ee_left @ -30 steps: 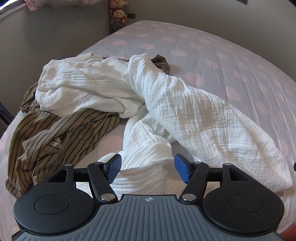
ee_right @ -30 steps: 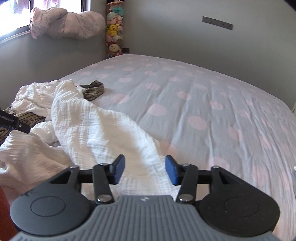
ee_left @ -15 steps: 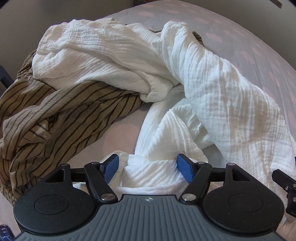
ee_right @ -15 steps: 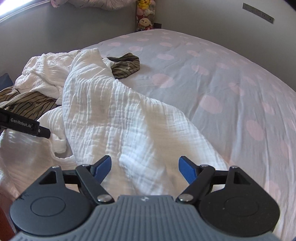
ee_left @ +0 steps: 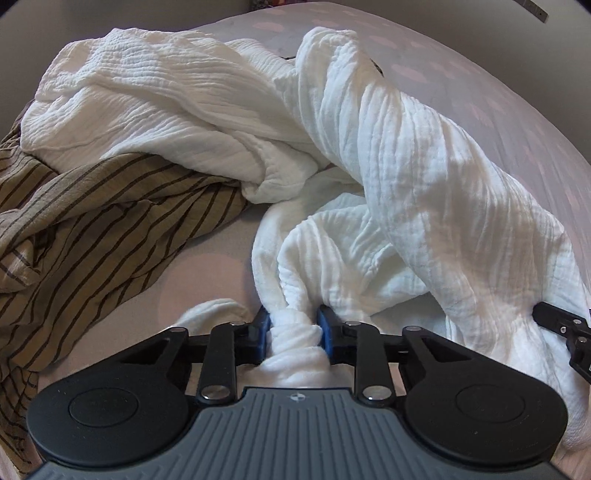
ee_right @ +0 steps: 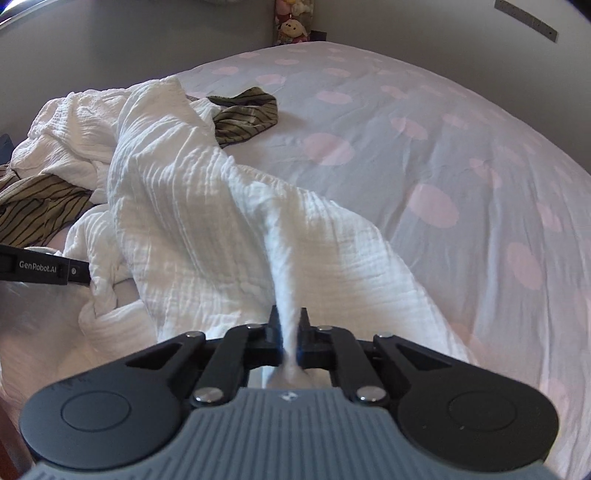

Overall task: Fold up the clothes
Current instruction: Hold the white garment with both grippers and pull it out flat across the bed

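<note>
Since a second before, both grippers had dropped closer to the bed and their wide-spread jaws had come in on the cloth. The left gripper (ee_left: 294, 332) was closing, its blue pads already pressing either side of a thick bunched roll of the white garment (ee_left: 424, 177) near the bed's front edge. The right gripper (ee_right: 289, 334) had come in to a narrow pinch, with only a thin raised ridge of the same white garment (ee_right: 207, 206) drawn up between its jaws. From those two holds the crinkled white cloth ran away in a long twisted heap, one broad fold lying toward the far side of the bed and another spread to the left. Under and beside that left part lay a brown striped garment (ee_left: 96, 225), rumpled, its upper edge covered by the white cloth; a small end of it (ee_right: 247, 114) stuck out beyond the white heap on the far side. The bedsheet (ee_right: 461, 155), grey with pale pink dots, lay bare to the right. In the left wrist's view the black tip of the right gripper (ee_left: 565, 328) showed at the right edge, against the white cloth. Soft toys (ee_right: 293, 27) stood in the far corner by the grey wall.
</note>
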`<state>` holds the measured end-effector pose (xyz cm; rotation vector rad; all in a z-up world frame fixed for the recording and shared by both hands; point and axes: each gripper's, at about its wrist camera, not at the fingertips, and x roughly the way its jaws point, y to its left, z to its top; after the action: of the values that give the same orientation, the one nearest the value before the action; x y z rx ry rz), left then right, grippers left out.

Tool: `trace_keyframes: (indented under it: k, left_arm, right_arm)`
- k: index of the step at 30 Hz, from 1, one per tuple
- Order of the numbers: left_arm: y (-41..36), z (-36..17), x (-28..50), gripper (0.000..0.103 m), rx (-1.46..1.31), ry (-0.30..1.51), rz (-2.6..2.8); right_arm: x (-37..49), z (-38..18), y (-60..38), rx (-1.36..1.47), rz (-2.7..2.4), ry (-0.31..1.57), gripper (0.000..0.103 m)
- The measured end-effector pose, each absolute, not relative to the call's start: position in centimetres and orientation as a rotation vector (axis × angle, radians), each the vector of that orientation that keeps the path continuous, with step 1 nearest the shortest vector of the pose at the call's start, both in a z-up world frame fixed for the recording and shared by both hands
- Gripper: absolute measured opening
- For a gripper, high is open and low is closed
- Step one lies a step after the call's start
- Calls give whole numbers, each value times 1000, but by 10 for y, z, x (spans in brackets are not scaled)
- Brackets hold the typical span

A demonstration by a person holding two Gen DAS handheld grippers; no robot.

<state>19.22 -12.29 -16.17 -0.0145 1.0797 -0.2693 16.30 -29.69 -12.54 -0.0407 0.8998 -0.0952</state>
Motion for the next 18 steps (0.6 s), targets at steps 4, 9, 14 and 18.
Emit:
trace_keyframes:
  k: [4, 9, 14, 18]
  left_arm:
    - [-138, -155, 179, 20, -39, 1092, -394]
    - [-168, -140, 149, 19, -32, 1091, -527]
    - [-200, -119, 111, 19, -11, 1088, -627]
    - [-223, -115, 86, 19, 43, 1097, -689]
  right_arm:
    - [125, -114, -315, -27, -156, 896, 5]
    - [60, -97, -340, -9, -230, 905, 5]
    - [-4, -84, -352, 31, -256, 952, 5]
    - [-47, -74, -347, 51, -238, 981, 5]
